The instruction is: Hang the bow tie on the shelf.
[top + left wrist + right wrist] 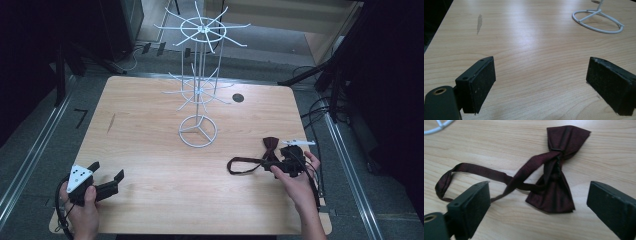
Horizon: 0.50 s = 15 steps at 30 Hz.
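Meanwhile, a dark red bow tie [557, 170] lies flat on the wooden desk [150, 150], to the right of the white wire rack [198, 85] and nearer the person than its ring-shaped base. Its thin strap [474, 172] loops away from the bow toward the rack side. The right hand-held gripper [280, 162] hovers just over the bow tie, jaws spread wide on either side of it in the right gripper view, the pads clear of the cloth and holding nothing. Well apart from the rack, at the desk's near left corner, the left hand-held gripper [107, 175] rests low in the person's hand, its jaws likewise wide open over bare wood, with the rack's base ring ahead of it in the left gripper view.
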Each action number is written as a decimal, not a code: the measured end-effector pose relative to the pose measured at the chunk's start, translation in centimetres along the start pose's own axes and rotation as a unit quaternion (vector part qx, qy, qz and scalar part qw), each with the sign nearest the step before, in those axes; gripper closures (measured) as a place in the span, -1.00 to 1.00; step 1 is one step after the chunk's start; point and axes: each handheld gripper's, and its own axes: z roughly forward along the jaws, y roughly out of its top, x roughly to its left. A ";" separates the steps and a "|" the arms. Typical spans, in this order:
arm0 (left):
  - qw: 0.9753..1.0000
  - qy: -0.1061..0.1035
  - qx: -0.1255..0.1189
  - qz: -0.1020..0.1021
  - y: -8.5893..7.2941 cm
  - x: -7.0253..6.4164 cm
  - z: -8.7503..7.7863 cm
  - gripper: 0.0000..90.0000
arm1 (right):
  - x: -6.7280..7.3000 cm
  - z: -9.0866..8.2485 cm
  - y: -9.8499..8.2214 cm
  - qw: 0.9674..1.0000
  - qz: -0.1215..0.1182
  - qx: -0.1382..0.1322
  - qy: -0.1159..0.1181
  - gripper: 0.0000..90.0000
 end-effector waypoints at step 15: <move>1.000 0.000 0.000 0.000 0.0 0.0 0.0 -0.79 | 0.1 4.0 1.2 0.996 0.003 0.081 -0.038 -1.00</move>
